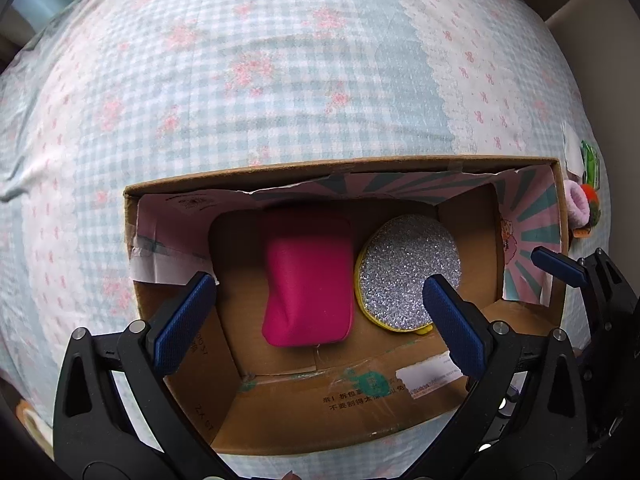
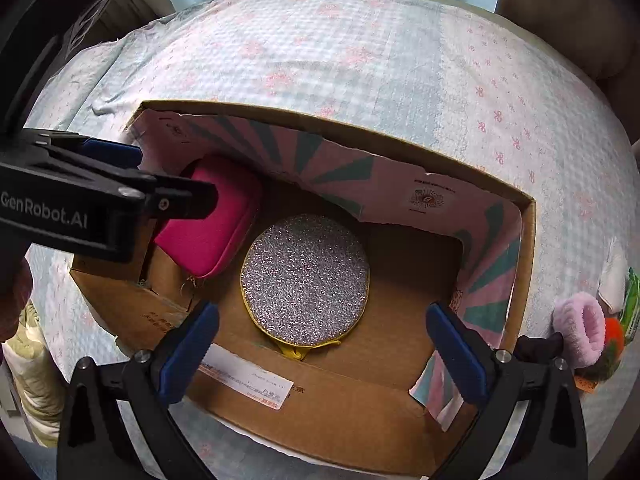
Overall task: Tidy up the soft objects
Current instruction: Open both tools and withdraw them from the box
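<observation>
An open cardboard box point(image 1: 344, 408) point(image 2: 336, 424) lies on the bed. Inside it lie a magenta pouch point(image 1: 310, 280) point(image 2: 216, 220) and a round silver glitter pouch with yellow trim point(image 1: 404, 268) point(image 2: 306, 276), side by side. My left gripper point(image 1: 318, 312) is open and empty above the box, over the magenta pouch; it also shows in the right wrist view point(image 2: 132, 176). My right gripper point(image 2: 322, 340) is open and empty above the box's near side, over the glitter pouch. Its blue finger point(image 1: 560, 268) shows at the right of the left wrist view.
A pink fluffy scrunchie point(image 2: 580, 328) point(image 1: 578, 204), an orange and green soft item point(image 2: 614, 340) and a green packet point(image 2: 632, 300) lie on the checked floral bedsheet point(image 1: 260, 80) point(image 2: 360, 40) just right of the box. A yellowish cloth point(image 2: 32, 380) lies low at the left.
</observation>
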`<state>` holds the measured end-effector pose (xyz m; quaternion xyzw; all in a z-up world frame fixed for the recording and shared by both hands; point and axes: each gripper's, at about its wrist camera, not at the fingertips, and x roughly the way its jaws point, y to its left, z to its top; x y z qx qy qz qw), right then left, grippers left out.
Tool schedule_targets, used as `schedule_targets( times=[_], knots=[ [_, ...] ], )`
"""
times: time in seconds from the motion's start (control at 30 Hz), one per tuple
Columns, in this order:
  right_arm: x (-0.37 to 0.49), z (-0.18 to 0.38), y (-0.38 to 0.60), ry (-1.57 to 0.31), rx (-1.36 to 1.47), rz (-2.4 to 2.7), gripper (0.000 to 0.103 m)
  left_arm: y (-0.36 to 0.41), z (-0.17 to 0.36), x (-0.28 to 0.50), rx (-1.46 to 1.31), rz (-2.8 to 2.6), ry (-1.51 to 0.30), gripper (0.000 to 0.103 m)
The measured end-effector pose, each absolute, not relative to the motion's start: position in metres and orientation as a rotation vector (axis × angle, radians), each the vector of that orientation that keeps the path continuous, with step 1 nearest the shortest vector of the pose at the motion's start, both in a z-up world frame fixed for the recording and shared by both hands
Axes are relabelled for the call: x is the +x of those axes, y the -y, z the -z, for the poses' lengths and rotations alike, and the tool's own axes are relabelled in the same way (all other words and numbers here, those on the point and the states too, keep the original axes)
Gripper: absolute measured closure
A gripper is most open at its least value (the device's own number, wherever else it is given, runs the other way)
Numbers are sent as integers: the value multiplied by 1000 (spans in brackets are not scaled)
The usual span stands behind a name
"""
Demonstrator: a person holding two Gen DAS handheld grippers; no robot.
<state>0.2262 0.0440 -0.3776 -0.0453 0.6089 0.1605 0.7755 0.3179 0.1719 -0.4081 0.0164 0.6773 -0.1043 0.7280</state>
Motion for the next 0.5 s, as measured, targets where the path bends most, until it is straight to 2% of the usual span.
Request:
schedule_targets(
  times=[0.3,0.5],
  knots=[
    [209,343,-45,-1257,-102,-337,0,-178,375,297,35,214,-1435,0],
    [188,302,-42,-1190,-79,-341,0,-188,332,272,16,199,-1365,0]
  ],
)
